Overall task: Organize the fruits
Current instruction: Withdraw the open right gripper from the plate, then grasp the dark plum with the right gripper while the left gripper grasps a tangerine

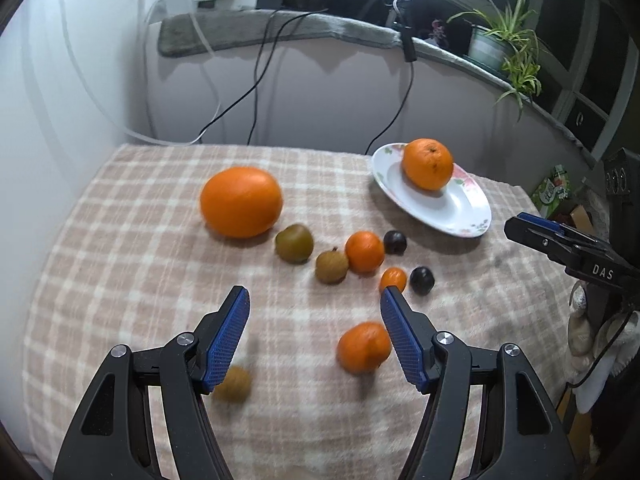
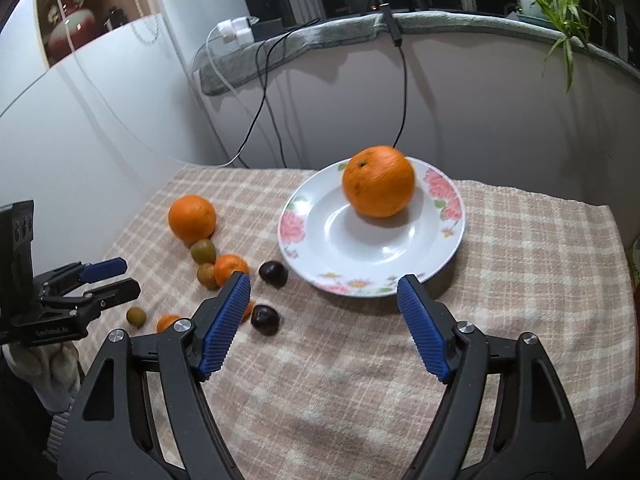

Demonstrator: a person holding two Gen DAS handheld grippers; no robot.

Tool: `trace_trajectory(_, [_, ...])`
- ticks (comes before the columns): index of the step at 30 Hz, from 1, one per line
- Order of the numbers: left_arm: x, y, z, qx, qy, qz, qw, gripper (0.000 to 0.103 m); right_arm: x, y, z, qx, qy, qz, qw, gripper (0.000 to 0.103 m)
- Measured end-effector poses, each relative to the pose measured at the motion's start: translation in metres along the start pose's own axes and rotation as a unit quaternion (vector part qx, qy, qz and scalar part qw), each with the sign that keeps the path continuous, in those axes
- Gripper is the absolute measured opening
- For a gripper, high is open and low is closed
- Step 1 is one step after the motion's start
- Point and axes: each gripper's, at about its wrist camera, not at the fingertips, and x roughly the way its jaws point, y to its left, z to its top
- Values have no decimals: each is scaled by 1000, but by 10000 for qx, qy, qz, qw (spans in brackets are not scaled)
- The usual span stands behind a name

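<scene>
altogether, ten fruits are counted on the checked cloth [image 1: 120,240] and the plate, read from left to right in the left wrist view. a blurred brownish fruit [image 1: 234,384] is seen just beside the left finger of the left gripper [image 1: 315,300]. farther back lies the large orange [image 1: 241,201], the biggest fruit loose on the cloth. to its right a greenish-brown fruit [image 1: 294,243] and a brown rough-skinned fruit [image 1: 331,267] are found close together. three small mandarins are counted: one [image 1: 364,251] touching the brown fruit, a smaller one [image 1: 393,279] beside the right fingertip, and one [image 1: 363,347] lying low between the fingers, close to the right pad but not pressed. two dark plums [image 1: 395,242] [image 1: 422,280] are set just right of the mandarins. one orange [image 1: 427,164] is placed on the single flowered plate [image 1: 460,212] at the far right of the cloth.

the left gripper's fingers are spread apart and nothing is clamped. the right gripper [image 2: 324,286] is held near the plate's front rim, its fingers parted with nothing between them. one potted spider plant [image 1: 504,46] is seen on the sill.
</scene>
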Motion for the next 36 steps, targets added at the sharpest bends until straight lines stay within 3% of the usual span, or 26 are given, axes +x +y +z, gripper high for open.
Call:
trace_trajectory(10, [-1,-3,-30,34,121,-290,9995,64,15,20,-14,-326,266,191,9989,77])
trace_trajectory(12, [2,-7,-33,84,184,-357,9992,56,19,25,-17,-406,338,219,9984,67])
trace_trajectory(17, [11,-15,-38,100,296,-484,9983,52,35,37,-23,-645,592,274,9958,54])
trace_trajectory(30, [30,-24,-40,271,375,-392,9982,49,74,41,-28,-707,1006,309,9919,43])
trace_trajectory(36, [40,-24,-42,280,493,-440,9974,39,81,48,-27,-826,1056,269,9906,38])
